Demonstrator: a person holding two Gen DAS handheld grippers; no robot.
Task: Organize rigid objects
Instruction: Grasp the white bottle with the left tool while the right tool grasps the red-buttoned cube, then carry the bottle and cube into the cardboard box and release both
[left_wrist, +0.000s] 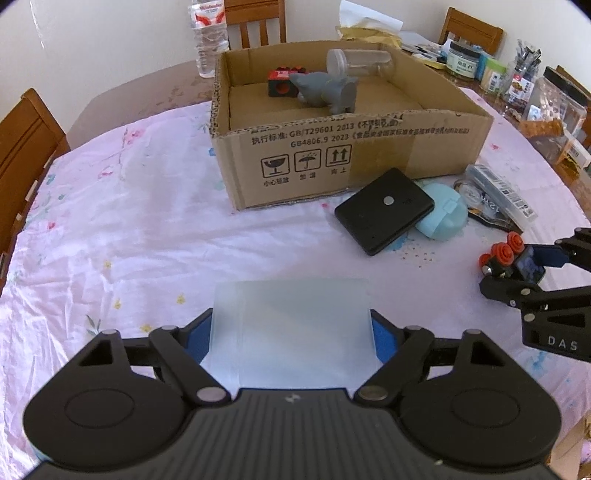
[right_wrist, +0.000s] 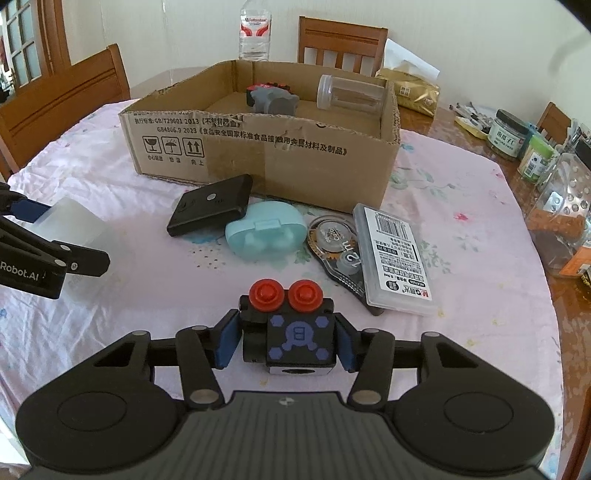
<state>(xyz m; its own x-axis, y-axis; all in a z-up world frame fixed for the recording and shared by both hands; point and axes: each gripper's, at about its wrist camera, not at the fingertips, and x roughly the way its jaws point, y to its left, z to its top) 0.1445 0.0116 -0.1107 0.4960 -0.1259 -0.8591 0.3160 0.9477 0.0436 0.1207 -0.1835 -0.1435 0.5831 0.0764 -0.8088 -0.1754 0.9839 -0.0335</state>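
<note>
My left gripper (left_wrist: 291, 325) is shut on a frosted translucent plastic box (left_wrist: 291, 317), its blue pads against the box's two sides low over the tablecloth. In the right wrist view my right gripper (right_wrist: 288, 339) is shut on a black cube toy (right_wrist: 295, 339) with two red knobs and purple markings. The cardboard box (left_wrist: 351, 125) stands beyond, holding a grey toy (left_wrist: 325, 92), a red-and-black block (left_wrist: 282, 83) and a clear jar (left_wrist: 360, 62) lying on its side. A black flat case (right_wrist: 210, 210) leans on a teal case (right_wrist: 264, 232) in front of the box.
A correction tape roller (right_wrist: 332, 243) and a clear barcoded case (right_wrist: 397, 258) lie right of the teal case. Jars and containers (right_wrist: 509, 133) crowd the table's right edge. A water bottle (right_wrist: 255, 33) and wooden chairs (right_wrist: 341, 40) stand behind the box.
</note>
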